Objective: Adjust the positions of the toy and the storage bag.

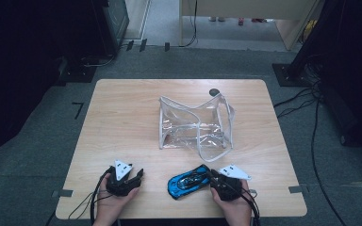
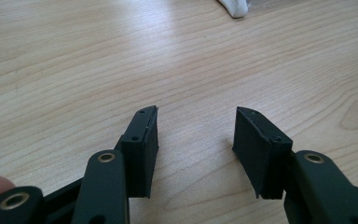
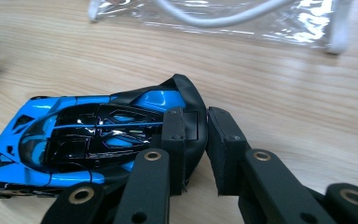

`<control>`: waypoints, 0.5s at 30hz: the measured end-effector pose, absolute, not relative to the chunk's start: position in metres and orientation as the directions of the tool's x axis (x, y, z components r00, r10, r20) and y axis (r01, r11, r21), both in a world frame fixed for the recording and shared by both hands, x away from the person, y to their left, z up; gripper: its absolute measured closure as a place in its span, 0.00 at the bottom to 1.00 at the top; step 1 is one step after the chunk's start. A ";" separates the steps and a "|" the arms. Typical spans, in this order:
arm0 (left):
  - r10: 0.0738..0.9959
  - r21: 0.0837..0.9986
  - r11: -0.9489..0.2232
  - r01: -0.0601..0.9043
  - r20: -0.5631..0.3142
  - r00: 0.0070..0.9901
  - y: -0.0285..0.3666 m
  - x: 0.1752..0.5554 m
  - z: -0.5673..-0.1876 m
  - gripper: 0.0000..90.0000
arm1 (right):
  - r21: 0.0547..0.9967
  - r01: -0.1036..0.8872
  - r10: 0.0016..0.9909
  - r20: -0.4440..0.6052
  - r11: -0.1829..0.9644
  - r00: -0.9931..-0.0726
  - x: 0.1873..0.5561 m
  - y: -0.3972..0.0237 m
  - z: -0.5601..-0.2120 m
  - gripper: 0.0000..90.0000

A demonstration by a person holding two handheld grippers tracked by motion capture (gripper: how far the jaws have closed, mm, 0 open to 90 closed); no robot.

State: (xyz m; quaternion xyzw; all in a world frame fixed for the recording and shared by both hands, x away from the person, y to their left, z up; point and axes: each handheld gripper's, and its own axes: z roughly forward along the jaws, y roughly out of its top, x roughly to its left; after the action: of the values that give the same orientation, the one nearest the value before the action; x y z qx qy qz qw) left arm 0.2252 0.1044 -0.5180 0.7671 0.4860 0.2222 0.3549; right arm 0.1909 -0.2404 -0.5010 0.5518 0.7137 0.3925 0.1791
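High view: clear bag [image 1: 195,125] beyond blue car [image 1: 188,181].

High view: fixed overhead, person's side, facing forward and down; takes in the whole desk [image 1: 122,117], surrounding floor, and both forearms entering at the bottom edge. Left gripper view: rides low on the left gripper [image 2: 196,135], looks along its jaws close over bare desk wood; a white-edged corner of the clear bag [image 2: 235,7] sits at the top edge. Right gripper view: rides on the right gripper [image 3: 196,140], very near the blue toy car [image 3: 74,135], bag beyond. Shared: all three views take in the desk surface and the bag; car in high and right views.
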 end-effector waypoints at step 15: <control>0.903 0.761 -0.275 0.588 -0.005 0.429 0.104 0.225 -0.518 0.56 | 0.740 0.671 0.944 0.195 0.036 -0.265 0.201 -0.282 -0.500 0.87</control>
State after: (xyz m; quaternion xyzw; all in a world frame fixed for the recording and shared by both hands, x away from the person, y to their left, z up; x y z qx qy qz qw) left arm 0.2252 0.1045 -0.5180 0.7669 0.4862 0.2218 0.3554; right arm 0.2012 -0.2824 -0.5001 0.5793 0.6972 0.3829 0.1782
